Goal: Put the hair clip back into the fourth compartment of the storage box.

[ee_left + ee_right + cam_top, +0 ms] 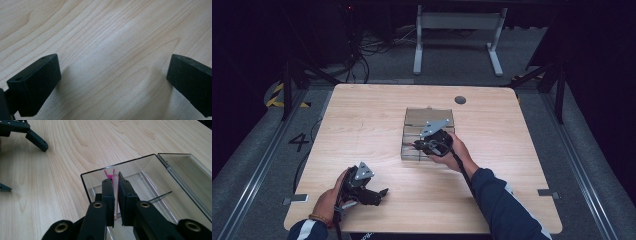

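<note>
Over the middle of the pale wooden table (377, 115), a small pink thing (110, 175) with a thin clear stick below it is held tight between the two black jaws of the right gripper (114, 185). What the pink thing is cannot be told, as it is too small and partly hidden. It is pinched close to the tips, so that its pink end sticks up just past them, and it can be set down with care. Right under and around the jaws, a clear plastic box (140, 170) with dark edges is seen, with its lid laid open flat beside it. The box is left open, most likely so that the pink thing can be put in or taken out. The pink thing is held just above the inside of the box, near its front wall, and no touch with the box floor can be told. Near the front edge of the table, well apart from the box, the left gripper (113, 72) is kept low over bare wood. Its jaws are spread wide and nothing is held between them, so it seems to be waiting.
</note>
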The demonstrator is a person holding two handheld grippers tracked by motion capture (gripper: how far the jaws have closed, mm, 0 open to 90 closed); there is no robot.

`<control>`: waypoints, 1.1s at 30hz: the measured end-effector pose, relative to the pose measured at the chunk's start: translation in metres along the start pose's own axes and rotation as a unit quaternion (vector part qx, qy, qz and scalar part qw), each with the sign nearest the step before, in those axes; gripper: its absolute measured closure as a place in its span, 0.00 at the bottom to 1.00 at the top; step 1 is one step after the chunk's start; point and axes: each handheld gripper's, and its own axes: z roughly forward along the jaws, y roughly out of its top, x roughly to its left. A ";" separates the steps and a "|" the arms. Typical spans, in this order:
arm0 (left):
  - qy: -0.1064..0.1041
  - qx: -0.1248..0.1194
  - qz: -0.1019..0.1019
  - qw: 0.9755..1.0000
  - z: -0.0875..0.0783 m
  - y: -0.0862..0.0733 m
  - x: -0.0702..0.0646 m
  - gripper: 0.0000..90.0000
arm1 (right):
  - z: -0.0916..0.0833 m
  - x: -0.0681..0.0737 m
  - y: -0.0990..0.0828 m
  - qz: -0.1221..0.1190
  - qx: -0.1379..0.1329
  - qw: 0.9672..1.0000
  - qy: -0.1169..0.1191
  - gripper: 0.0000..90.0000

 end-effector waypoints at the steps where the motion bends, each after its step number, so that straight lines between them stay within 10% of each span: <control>1: 0.000 0.000 0.000 1.000 0.000 0.000 0.000 0.00 | 0.001 -0.001 0.000 0.000 -0.001 1.000 0.001 0.94; 33: 0.000 -0.001 0.000 1.000 0.000 0.000 0.000 0.00 | 0.033 -0.007 0.004 0.009 0.050 0.999 -0.009 0.94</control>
